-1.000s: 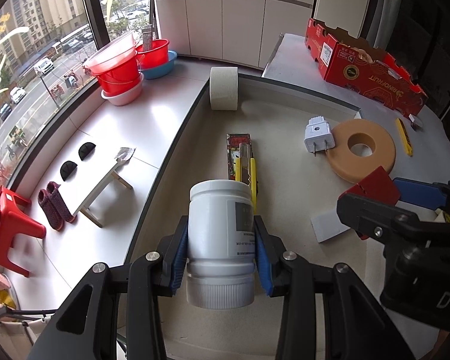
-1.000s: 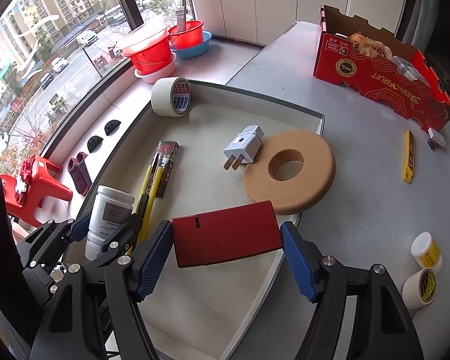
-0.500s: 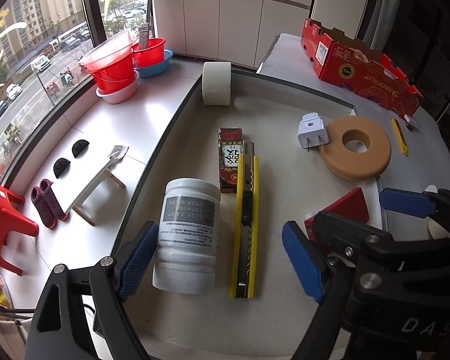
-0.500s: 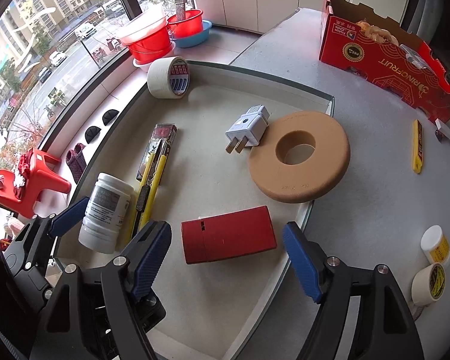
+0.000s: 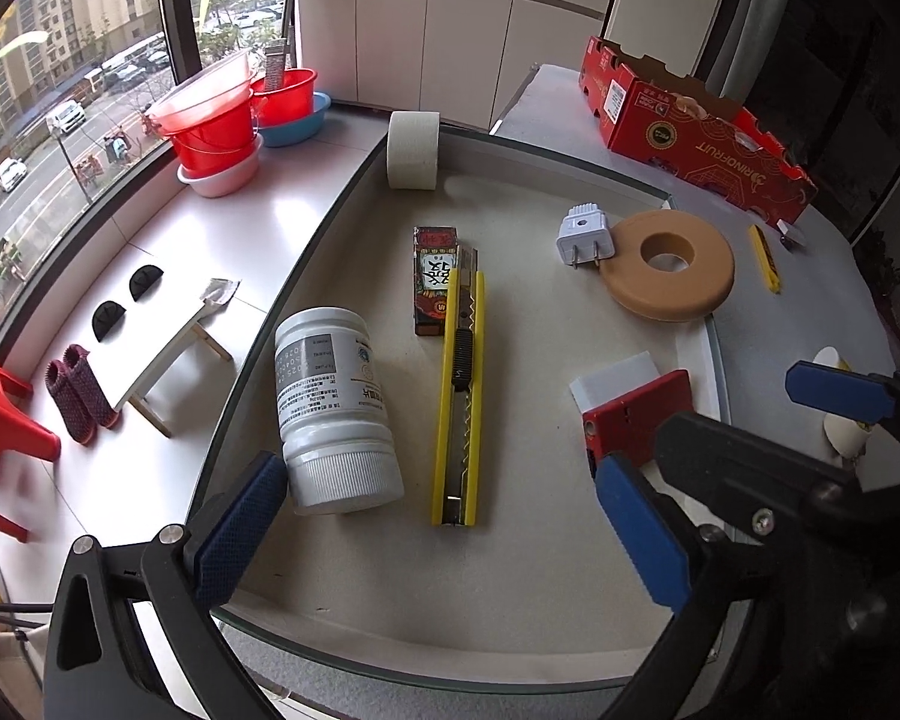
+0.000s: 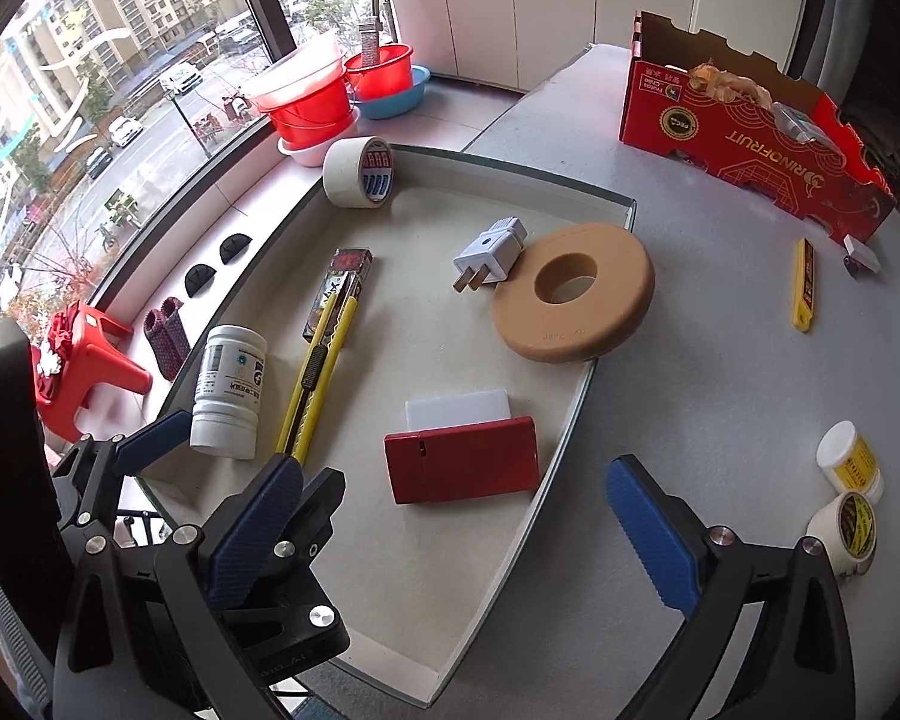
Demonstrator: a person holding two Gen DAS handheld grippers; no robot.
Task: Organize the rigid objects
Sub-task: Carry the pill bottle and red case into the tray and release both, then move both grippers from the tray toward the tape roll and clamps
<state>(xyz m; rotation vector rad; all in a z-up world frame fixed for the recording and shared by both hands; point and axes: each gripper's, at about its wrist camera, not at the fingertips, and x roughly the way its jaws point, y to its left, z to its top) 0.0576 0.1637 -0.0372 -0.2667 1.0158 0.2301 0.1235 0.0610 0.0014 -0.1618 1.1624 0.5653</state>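
White bottle (image 5: 330,408) lying released in tray (image 5: 510,618), just beside yellow utility knife (image 5: 459,396). Left gripper (image 5: 438,534) spread wide, empty. Red box (image 6: 462,468) at twelve o'clock from right gripper (image 6: 456,534), likewise gaping, holding nothing.

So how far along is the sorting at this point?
Done: the white bottle, yellow knife, red box, plug and tape roll lie in the tray. In hand: nothing; left gripper and right gripper are open. Left: yellow blade case and two small jars sit on the table.
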